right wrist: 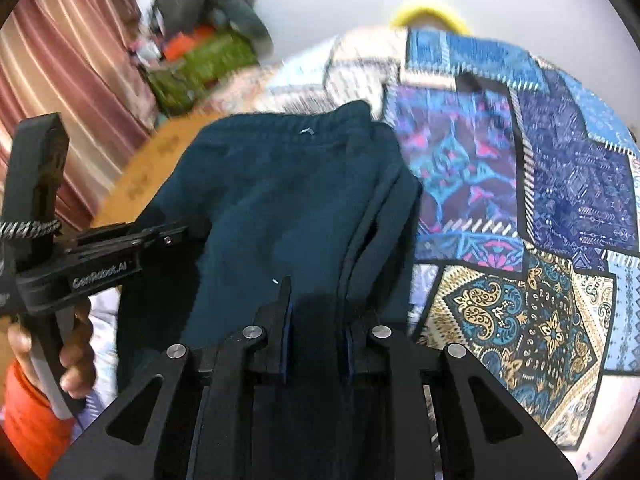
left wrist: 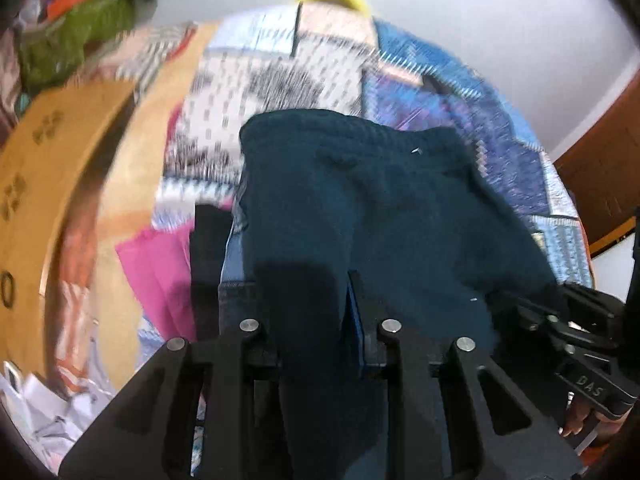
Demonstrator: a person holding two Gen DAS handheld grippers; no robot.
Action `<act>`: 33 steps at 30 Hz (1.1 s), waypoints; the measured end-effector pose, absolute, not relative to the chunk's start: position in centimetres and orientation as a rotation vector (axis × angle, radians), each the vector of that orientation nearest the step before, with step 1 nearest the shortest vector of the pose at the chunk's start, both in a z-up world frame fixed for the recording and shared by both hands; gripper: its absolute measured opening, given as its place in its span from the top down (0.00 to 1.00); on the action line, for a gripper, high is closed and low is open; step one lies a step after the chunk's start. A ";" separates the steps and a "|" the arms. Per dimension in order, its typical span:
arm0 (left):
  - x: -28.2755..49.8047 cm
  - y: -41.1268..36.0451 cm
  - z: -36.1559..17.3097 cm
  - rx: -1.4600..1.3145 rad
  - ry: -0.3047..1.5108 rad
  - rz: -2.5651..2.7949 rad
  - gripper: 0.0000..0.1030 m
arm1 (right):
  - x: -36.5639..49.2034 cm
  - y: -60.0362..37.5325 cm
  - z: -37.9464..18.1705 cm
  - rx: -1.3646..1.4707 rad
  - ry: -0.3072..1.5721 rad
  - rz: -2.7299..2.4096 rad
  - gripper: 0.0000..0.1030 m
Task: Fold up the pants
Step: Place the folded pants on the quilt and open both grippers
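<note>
Dark teal pants [left wrist: 360, 208] lie on a patchwork bedspread, waistband at the far end; they also show in the right wrist view [right wrist: 272, 200]. My left gripper [left wrist: 316, 308] is shut on the near edge of the pants, cloth bunched between its fingers. My right gripper [right wrist: 316, 312] is shut on the near edge of the pants too, a fold of cloth between its fingers. The left gripper shows at the left of the right wrist view [right wrist: 120, 256], and the right one at the right of the left wrist view [left wrist: 568, 320].
The patchwork bedspread [right wrist: 540, 200] covers the bed. A wooden headboard [left wrist: 48, 168] stands to the left. A pile of clothes [right wrist: 200, 60] sits at the far corner. Pink cloth [left wrist: 156, 264] lies left of the pants. A curtain [right wrist: 60, 80] hangs at left.
</note>
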State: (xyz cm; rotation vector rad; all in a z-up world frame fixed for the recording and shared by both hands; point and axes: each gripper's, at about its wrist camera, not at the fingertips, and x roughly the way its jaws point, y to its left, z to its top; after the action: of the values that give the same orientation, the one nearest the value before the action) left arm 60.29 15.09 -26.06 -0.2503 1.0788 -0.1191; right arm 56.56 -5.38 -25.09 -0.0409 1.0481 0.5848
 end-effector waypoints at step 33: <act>19.9 6.9 1.9 -0.002 0.323 -0.031 0.64 | 20.6 -14.7 0.5 0.020 0.210 0.674 0.65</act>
State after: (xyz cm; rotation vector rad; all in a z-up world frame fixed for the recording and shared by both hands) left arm 19.90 6.87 1.91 -0.0016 0.3235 -0.0307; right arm 20.56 -14.67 0.53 0.0198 0.2104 0.6739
